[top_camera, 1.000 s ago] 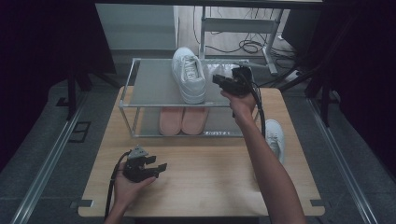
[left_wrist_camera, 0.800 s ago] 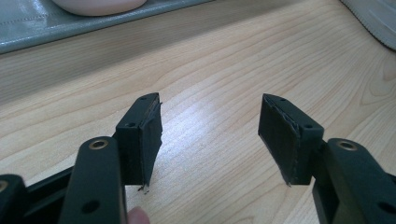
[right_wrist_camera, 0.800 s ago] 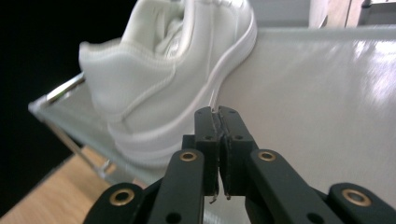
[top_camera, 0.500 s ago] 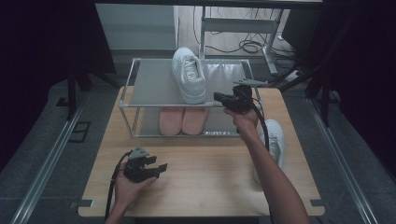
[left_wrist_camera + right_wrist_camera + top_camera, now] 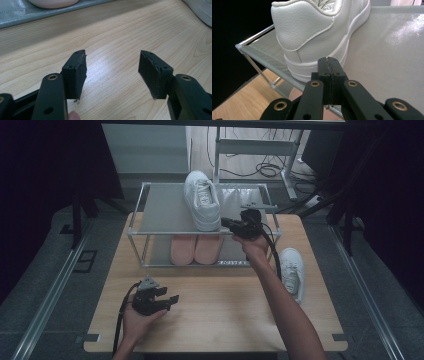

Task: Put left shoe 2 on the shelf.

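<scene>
My right claw's view cuts off the white sneaker toe above; my forearm hides part of the second sneaker.

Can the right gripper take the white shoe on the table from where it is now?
Probably yes. The white shoe lies uncovered on the wooden table, right beside that forearm. But the right gripper is up at the rack's top shelf with its jaws shut, so it must come back and open.

black hand-held gripper with brass rivets, grey triangular plate, black cable.
</scene>
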Demonstrator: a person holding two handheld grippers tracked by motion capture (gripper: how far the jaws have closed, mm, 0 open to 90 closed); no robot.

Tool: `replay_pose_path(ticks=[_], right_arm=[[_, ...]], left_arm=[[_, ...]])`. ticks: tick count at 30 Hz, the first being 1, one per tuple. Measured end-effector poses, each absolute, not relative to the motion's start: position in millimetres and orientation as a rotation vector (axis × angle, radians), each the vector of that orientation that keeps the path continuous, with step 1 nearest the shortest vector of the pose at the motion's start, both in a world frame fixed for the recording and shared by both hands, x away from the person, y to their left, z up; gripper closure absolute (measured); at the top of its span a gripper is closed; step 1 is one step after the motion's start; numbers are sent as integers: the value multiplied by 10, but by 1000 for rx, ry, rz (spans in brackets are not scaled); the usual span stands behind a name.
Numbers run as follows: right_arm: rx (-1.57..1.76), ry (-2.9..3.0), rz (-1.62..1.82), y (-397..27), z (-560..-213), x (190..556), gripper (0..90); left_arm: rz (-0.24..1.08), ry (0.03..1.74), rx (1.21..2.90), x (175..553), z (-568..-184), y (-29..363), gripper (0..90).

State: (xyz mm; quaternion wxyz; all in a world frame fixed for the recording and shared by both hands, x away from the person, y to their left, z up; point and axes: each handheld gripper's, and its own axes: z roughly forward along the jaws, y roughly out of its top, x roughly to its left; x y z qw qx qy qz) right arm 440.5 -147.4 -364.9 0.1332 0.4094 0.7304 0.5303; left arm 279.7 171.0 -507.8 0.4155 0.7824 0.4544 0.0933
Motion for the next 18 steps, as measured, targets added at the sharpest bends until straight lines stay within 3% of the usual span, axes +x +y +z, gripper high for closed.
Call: replay_pose_path(ticks=[18], right_arm=[[1175,2127,1539,-1367,-3638,4419,894]], left_arm=[[224,1137,1971,2808,-5086,1719,399]])
